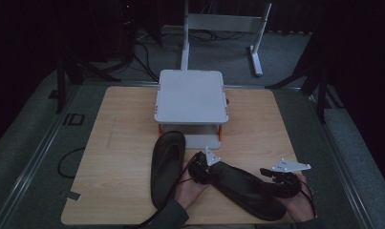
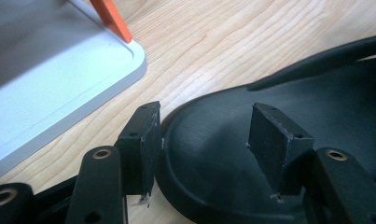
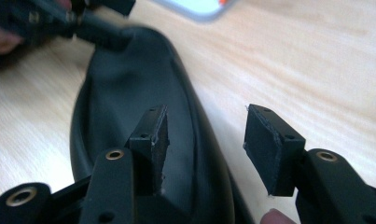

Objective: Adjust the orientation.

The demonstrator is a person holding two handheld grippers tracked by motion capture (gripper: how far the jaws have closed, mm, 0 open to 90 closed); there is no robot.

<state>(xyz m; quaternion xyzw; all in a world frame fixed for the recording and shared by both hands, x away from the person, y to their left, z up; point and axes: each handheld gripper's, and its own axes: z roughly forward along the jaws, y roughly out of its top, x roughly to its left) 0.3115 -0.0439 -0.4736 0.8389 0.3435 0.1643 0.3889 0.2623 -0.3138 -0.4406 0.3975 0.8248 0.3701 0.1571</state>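
Observation:
Two black sandals lie on the wooden table (image 1: pixel 123 143). One sandal (image 1: pixel 167 167) lies lengthwise in front of the grey stand. The other sandal (image 1: pixel 242 188) lies slantwise between my two grippers. My left gripper (image 1: pixel 200 169) is at its upper left end and my right gripper (image 1: pixel 272 175) at its lower right end. In the left gripper view the gripper (image 2: pixel 204 122) is open astride the sandal's rim (image 2: pixel 176 186), one pad outside, one over the sole; a strap (image 2: pixel 316 63) runs beyond. My right gripper (image 3: pixel 206 123) is open across the sandal's side edge (image 3: pixel 209 154).
A grey two-level stand (image 1: pixel 191 95) with orange posts (image 2: pixel 112 18) sits at the table's middle back, its lower tray (image 2: pixel 59 98) close to my left gripper. White frame legs (image 1: pixel 257 52) and cables lie on the floor behind. A hand (image 1: pixel 190 191) holds each gripper.

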